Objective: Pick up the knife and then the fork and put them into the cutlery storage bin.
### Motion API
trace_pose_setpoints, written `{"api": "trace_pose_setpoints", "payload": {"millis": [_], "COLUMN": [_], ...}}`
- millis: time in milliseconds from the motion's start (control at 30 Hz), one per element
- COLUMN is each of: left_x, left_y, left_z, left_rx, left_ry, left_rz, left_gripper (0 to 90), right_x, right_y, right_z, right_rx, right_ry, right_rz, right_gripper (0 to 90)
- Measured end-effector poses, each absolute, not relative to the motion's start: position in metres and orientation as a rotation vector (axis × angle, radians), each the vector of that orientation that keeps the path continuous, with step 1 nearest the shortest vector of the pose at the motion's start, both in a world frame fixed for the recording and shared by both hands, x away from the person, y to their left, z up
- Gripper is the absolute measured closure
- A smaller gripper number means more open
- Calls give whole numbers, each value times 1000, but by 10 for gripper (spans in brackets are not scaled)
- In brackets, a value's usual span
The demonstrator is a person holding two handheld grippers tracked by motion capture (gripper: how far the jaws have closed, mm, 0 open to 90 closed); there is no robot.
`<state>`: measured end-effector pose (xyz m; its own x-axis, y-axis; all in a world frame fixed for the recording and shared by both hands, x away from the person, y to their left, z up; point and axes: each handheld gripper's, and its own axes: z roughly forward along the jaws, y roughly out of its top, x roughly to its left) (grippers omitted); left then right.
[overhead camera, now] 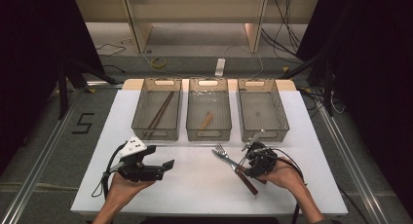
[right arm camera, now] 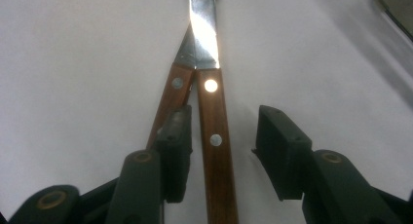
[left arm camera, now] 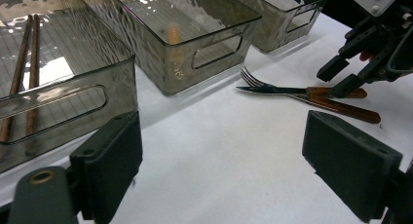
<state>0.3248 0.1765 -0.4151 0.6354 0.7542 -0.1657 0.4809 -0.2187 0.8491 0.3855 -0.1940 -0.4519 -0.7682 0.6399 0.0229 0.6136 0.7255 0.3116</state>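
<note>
A fork (overhead camera: 221, 150) and a knife (left arm camera: 272, 90), both with brown wooden handles, lie side by side on the white table top (overhead camera: 195, 185), right of centre. My right gripper (overhead camera: 247, 169) points down over their handles. In the right gripper view its jaws (right arm camera: 224, 131) straddle the right-hand handle (right arm camera: 214, 136). The left pad rests beside it, over the other handle (right arm camera: 170, 95), and a gap separates the right pad from the wood. My left gripper (overhead camera: 165, 169) is held open above the table at the left, with nothing between its pads (left arm camera: 112, 160).
Three clear grey bins stand in a row behind the cutlery. The left bin (overhead camera: 156, 135) holds brown chopsticks (overhead camera: 160, 109), the middle bin (overhead camera: 208, 135) a short wooden piece (overhead camera: 207, 120), and the right bin (overhead camera: 265, 135) looks bare. The floor drops away past the table edges.
</note>
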Motion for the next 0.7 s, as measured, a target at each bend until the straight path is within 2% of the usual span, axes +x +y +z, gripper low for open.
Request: {"api": "trace_pose_setpoints", "payload": {"millis": [700], "left_x": [325], "left_y": [174], "left_z": [-416], "left_rx": [1895], "left_ry": [974], "left_rz": [353], "left_gripper": [145], "right_x": [386], "right_y": [-190], "right_z": [-458], "right_rx": [1003], "right_ry": [2860], "right_rz": [399], "right_gripper": [727]}}
